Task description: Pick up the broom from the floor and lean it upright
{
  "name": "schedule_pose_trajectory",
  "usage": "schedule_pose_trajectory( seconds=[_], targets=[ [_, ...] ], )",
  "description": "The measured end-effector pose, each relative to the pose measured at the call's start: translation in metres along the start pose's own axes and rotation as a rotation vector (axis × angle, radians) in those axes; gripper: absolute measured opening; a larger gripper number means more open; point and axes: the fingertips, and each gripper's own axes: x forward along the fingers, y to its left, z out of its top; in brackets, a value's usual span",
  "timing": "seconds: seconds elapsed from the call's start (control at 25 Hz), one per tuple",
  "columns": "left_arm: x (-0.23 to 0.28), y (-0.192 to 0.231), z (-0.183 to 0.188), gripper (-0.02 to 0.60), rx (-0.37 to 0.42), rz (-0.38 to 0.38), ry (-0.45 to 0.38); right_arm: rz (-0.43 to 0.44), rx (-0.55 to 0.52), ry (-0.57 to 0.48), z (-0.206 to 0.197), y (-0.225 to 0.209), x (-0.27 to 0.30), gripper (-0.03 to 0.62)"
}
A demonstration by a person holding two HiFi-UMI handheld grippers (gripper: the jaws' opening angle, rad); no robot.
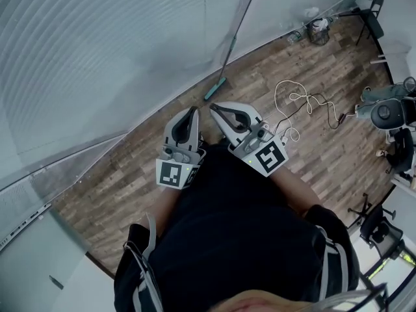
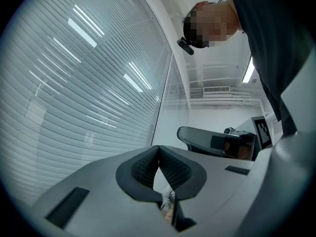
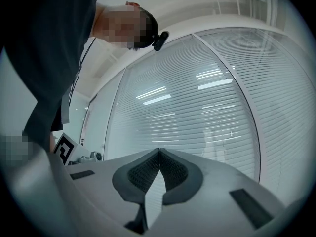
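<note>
The broom [image 1: 227, 51] stands upright, its thin handle leaning against the blind-covered glass wall and its teal head [image 1: 216, 88] resting on the wooden floor. Both grippers are held close to the person's body, well short of the broom. My left gripper [image 1: 193, 110] is shut with nothing between its pads, and its tips meet in the left gripper view [image 2: 158, 146]. My right gripper [image 1: 212, 107] is likewise shut and empty, tips touching in the right gripper view [image 3: 158, 150]. Both gripper views face the blinds; neither shows the broom.
A white cable [image 1: 300, 101] lies looped on the floor to the right. A wire bin [image 1: 318, 31] and a black stand [image 1: 371, 15] are at the far wall. A grey machine [image 1: 387, 111] and an office chair [image 1: 378, 227] stand at the right.
</note>
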Motion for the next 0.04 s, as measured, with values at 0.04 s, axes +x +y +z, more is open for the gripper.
schedule_pose_trajectory(
  seconds=[0.04],
  targets=[
    [-0.0014, 0.0029, 0.0006, 0.018, 0.0, 0.001, -0.005, -0.001, -0.003, -0.006, 0.0003, 0.0015, 0.0016, 0.02]
  ],
)
